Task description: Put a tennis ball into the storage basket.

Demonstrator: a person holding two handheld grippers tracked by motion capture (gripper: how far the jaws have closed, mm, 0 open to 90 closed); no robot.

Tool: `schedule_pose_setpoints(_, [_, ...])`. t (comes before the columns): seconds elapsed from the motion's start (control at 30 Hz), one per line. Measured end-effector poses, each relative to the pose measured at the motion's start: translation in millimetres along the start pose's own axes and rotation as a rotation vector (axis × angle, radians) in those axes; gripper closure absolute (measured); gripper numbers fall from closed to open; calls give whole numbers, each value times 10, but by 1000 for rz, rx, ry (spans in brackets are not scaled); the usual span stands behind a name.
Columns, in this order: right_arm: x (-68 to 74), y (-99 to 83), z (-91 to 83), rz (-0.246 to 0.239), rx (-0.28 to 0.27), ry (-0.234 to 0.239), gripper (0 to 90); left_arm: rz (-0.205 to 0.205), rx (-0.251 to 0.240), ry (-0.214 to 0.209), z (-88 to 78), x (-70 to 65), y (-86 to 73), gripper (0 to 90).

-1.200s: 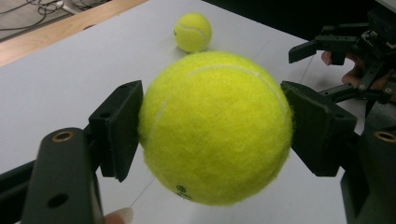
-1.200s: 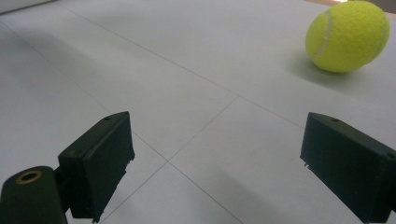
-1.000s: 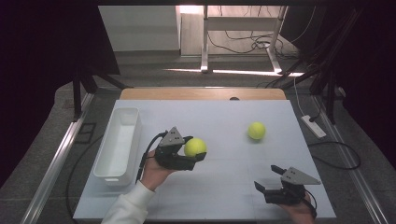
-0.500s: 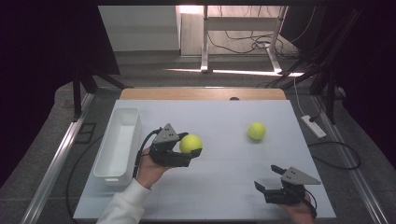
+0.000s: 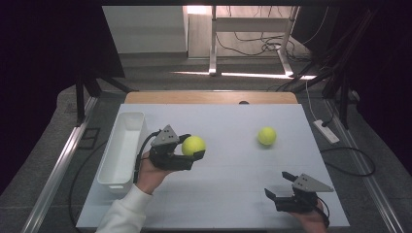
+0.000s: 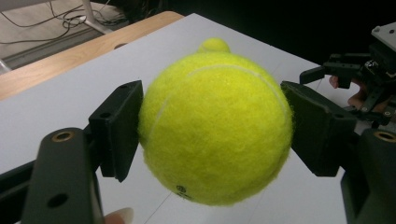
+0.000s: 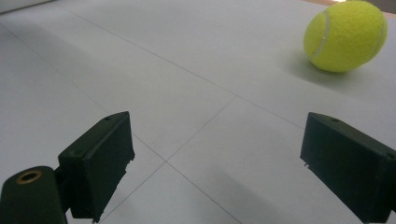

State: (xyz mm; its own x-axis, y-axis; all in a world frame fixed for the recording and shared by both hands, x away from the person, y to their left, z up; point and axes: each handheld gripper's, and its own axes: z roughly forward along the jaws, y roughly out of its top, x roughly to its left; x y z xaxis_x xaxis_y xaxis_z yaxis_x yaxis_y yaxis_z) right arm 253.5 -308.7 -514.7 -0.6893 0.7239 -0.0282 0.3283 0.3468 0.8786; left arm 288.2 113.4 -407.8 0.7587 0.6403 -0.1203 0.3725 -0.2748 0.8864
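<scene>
My left gripper [image 5: 193,146] is shut on a yellow tennis ball [image 5: 193,144], held above the white table [image 5: 228,194] just right of the white bin [image 5: 122,145]. In the left gripper view both black pads press the ball [image 6: 215,126] from its sides. A second tennis ball [image 5: 266,136] lies on the table at the right; the same ball [image 7: 345,36] sits far right in the right gripper view and peeks over the held ball [image 6: 214,45] in the left gripper view. My right gripper [image 5: 280,185] rests low near the front right edge, jaws wide open with nothing between them [image 7: 215,163].
The long white bin stands along the table's left edge. A wooden strip [image 5: 209,97] runs along the far edge. A power strip [image 5: 326,131] and cables lie on the floor to the right. Metal frame legs stand beyond the table.
My left gripper has carried the ball slightly left and toward the bin. The right gripper and the loose ball have stayed put.
</scene>
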Motion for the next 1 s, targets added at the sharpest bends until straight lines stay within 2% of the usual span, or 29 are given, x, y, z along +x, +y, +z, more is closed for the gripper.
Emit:
schedule_pose_setpoints(0.53, [-2,0,0,-1,2,-5,89,-16,-36,22,-145,89,53,263])
schedule_pose_setpoints(1.0, [-2,0,-4,-3,3,-5,89,-21,-53,29,-202,116,69,263])
